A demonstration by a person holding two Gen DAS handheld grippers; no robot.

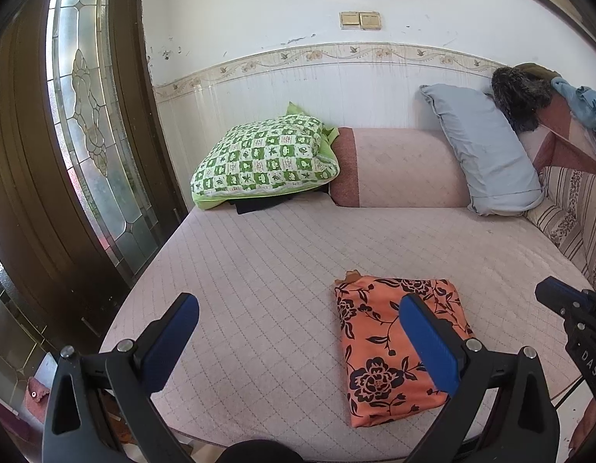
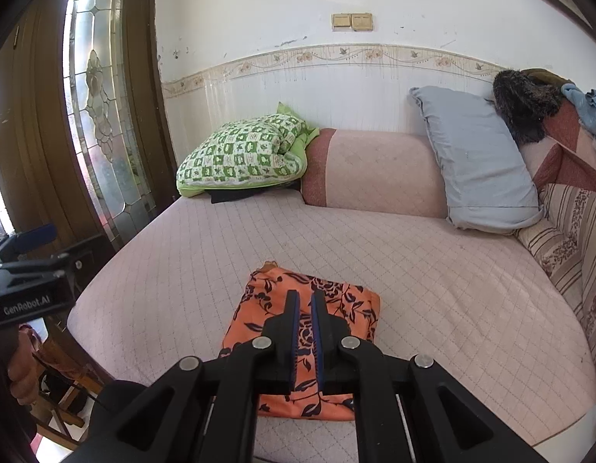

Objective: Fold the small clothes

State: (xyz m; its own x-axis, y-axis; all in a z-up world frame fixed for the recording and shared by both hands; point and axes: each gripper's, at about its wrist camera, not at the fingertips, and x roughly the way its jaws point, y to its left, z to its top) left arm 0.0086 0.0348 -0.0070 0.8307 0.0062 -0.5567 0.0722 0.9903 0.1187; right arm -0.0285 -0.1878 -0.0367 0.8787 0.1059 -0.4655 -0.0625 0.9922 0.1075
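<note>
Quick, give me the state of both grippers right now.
Left gripper: open, holding nothing, above the bed.
Right gripper: shut, nothing visibly between its fingers, over the folded orange floral cloth.

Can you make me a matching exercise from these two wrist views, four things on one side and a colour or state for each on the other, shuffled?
Things:
1. left gripper
2. right gripper
3. folded floral garment
4. pillow leaning on the backrest

Descriptions:
A. orange with dark flowers
B. fingers spread wide, holding nothing
C. pale blue-grey
D. fingers nearly together, nothing between them

Pairs: 1-B, 2-D, 3-A, 4-C
</note>
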